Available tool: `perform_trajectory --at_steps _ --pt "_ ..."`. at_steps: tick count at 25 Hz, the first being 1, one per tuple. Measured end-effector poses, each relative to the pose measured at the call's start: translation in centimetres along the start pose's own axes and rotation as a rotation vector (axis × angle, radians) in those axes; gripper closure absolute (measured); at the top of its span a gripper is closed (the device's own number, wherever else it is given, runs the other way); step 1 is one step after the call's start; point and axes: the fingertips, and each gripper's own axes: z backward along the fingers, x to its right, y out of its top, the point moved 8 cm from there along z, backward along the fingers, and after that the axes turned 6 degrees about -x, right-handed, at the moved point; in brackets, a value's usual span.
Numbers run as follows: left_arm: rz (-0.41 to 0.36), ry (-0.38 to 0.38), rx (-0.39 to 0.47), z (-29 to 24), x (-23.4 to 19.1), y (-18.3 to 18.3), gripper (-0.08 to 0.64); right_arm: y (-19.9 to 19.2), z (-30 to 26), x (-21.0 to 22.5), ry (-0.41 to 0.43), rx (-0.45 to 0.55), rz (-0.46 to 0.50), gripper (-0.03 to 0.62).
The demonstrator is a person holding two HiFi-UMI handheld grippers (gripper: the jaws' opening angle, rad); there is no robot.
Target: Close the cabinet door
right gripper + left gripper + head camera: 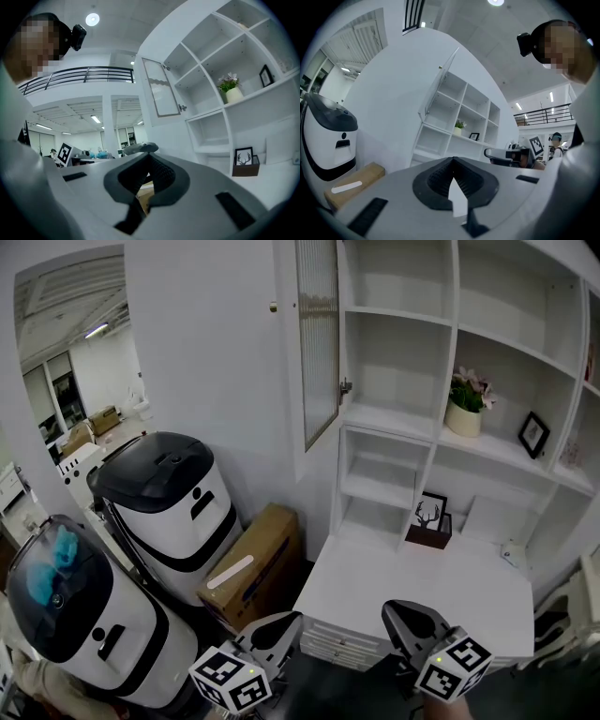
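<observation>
Since the cabinet door stands open and upright at the shelves' left end, it sits high and ahead of both tongs; left tongs and right tongs are closed, empty, low by the surface; left looks nearer.

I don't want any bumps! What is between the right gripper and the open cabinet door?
Head view: only bare desk between right gripper and cabinet door.
</observation>
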Motion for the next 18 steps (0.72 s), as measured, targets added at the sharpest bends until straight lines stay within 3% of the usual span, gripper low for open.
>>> perform_trajectory --at_steps 18 --pt "0.013 0.09 0.039 -0.8 0.0 1.0 0.554 1.6 -2.0 2.4 0.083 -0.007 0.004 0.588"
